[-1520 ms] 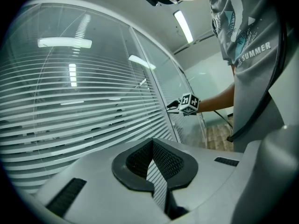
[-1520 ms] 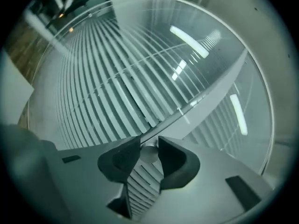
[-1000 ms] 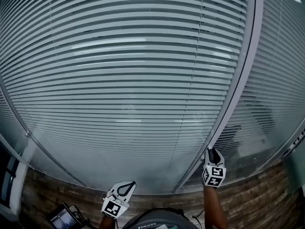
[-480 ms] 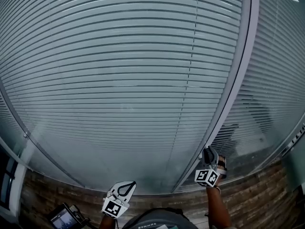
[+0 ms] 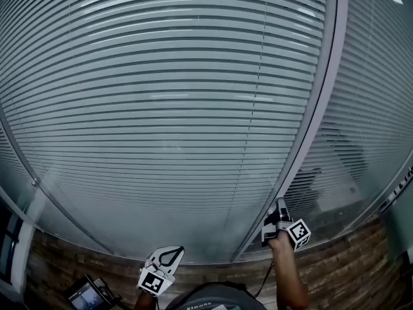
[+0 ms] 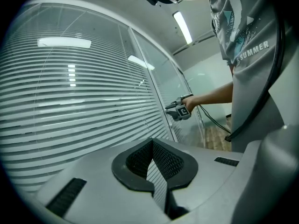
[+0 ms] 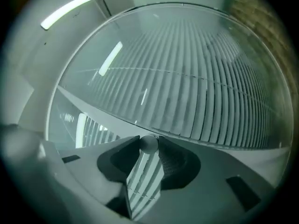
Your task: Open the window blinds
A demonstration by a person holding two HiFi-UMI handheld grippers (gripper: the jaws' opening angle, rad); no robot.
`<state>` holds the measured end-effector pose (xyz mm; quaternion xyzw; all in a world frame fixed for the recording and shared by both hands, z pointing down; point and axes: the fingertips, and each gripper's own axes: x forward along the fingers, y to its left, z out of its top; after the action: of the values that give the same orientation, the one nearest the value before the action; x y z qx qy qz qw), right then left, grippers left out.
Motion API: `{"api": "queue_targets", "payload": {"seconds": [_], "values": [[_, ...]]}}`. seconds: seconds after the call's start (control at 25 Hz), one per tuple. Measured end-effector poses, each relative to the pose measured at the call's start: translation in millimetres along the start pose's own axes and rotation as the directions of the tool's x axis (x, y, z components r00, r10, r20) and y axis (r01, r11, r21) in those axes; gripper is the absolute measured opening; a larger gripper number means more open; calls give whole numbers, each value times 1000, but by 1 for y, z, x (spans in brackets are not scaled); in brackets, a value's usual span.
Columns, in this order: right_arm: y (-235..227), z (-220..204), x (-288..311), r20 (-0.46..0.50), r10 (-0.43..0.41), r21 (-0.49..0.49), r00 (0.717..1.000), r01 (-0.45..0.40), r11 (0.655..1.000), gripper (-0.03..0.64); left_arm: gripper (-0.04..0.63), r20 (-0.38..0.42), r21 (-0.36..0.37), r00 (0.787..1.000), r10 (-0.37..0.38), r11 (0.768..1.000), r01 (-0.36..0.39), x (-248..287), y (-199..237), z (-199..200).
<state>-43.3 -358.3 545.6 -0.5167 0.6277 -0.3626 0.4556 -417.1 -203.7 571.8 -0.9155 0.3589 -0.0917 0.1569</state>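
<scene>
Window blinds [image 5: 161,108] down. Small round knob [image 7: 149,143] pinched tight in right gripper [image 5: 279,206] jaws. Left gripper [image 6: 152,143] jaws together, empty.

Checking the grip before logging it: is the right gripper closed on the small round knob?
Yes: in the right gripper view, the right gripper's jaws press on both sides of the small round knob.

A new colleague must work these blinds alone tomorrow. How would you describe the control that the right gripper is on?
Face the glass wall of horizontal blinds and find the pale upright frame post between two panes. Low beside that post, the right gripper pinches a small grey knob: the only round thing among straight slats and thin cords.
</scene>
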Motion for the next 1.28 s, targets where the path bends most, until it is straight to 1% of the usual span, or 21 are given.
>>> {"api": "queue_targets", "payload": {"seconds": [0.08,0.12,0.16,0.2,0.24,0.28,0.32,0.36,0.4,0.56,0.64,0.72,0.76,0.8,0.88,0.96,1.0,1.04,1.08,1.16,1.28], "values": [[5,-7,-2,-84,1,-291,996,-26,956,111,-5,2,-1,1000,0,1000,0,-2,0,-3],[10,-12,-3,-130,-43,-547,991,-36,836,112,-5,2,1,1000,1,1000,-1,-3,0,-4],[16,-16,-5,-149,-112,-799,983,-53,599,114,-5,-1,3,1000,2,1000,-2,-4,0,-4],[22,-19,-7,-133,-185,-960,974,-80,269,115,-5,-5,5,1000,3,1000,-3,-4,1,-4],[27,-22,-8,-98,-246,-990,964,-119,-72,115,-5,-10,5,1000,5,1000,-5,-4,2,-4],[28,-26,-7,-62,-292,-925,954,-165,-342,115,-5,-16,4,1000,6,1000,-6,-4,2,-3],[26,-28,-6,-34,-328,-828,944,-210,-519,115,-5,-21,3,1000,7,1000,-7,-3,2,-3],[21,-30,-3,-13,-357,-743,934,-249,-622,115,-5,-25,4,1000,7,1000,-7,-3,2,-3],[16,-31,-1,4,-380,-683,925,-275,-676,115,-5,-28,5,1000,6,1000,-6,-3,1,-2],[10,-26,5,53,-375,-628,925,-261,-733,114,-5,-21,5,1000,7,1000,-7,-1,-1,0],[13,-26,7,57,-356,-649,933,-236,-723,114,-5,-43,25,999,-5,1000,6,-2,-2,-6],[15,-26,7,46,-340,-725,939,-203,-659,114,-5,-54,32,998,-14,999,16,-2,-2,-9],[16,-26,7,28,-331,-795,943,-179,-579,114,-5,-49,26,999,-13,1000,14,-2,-3,-7],[16,-25,6,4,-318,-877,948,-150,-457,114,-5,-42,18,999,-10,1000,11,-2,-3,-6],[16,-23,5,-46,-281,-991,959,-78,-105,114,-5,-28,6,1000,-4,1000,4,-1,-4,-3],[14,-19,3,-85,-221,-939,971,-4,344,114,-5,-13,0,1000,1,1000,-1,0,-5,-1],[12,-16,3,-102,-182,-819,978,21,573,114,-5,-10,-2,1000,2,1000,-2,0,-5,-1],[11,-14,3,-113,-139,-652,984,32,758,114,-5,-12,-1,1000,0,1000,0,1,-5,-2],[10,-12,2,-119,-99,-485,988,29,874,114,-5,-19,4,1000,-5,1000,5,0,-6,-4],[11,-11,2,-126,-49,-288,991,11,957,114,-5,-37,17,999,-15,1000,16,-2,-6,-9],[17,-11,3,-154,-49,-386,987,-14,922,114,-5,-45,17,999,-20,1000,21,0,-5,-7]]}}
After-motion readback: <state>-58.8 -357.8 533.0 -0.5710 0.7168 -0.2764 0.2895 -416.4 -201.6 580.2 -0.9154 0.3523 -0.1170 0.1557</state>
